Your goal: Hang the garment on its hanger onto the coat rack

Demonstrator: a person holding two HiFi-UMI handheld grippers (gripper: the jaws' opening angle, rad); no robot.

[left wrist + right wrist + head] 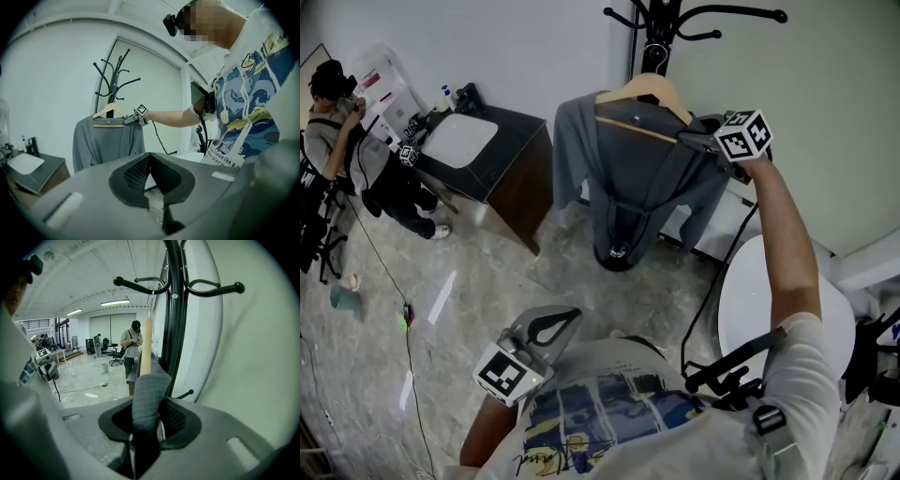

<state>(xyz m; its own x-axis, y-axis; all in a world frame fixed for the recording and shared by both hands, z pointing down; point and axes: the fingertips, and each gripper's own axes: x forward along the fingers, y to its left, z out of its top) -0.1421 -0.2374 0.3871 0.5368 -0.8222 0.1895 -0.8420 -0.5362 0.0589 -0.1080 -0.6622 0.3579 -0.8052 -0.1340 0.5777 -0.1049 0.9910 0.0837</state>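
A grey garment [619, 178] hangs on a wooden hanger [652, 89], whose hook sits on the black coat rack [656, 28]. My right gripper [684, 138] is raised to the hanger's right shoulder. In the right gripper view the fabric-covered hanger end [147, 394] lies between the jaws with a gap on each side, so the gripper [149, 416] is open. My left gripper [572, 317] stays low near my chest, far from the garment. Its tips meet and it is shut on nothing [150, 157]. In the left gripper view the garment [103, 140] hangs straight from the rack [111, 89].
A dark cabinet with a white basin [487, 155] stands left of the rack. A person [337, 103] is beyond it. A white round table [750, 300] is at my right, and a cable runs over the floor. The rack's base [619, 253] sits under the garment.
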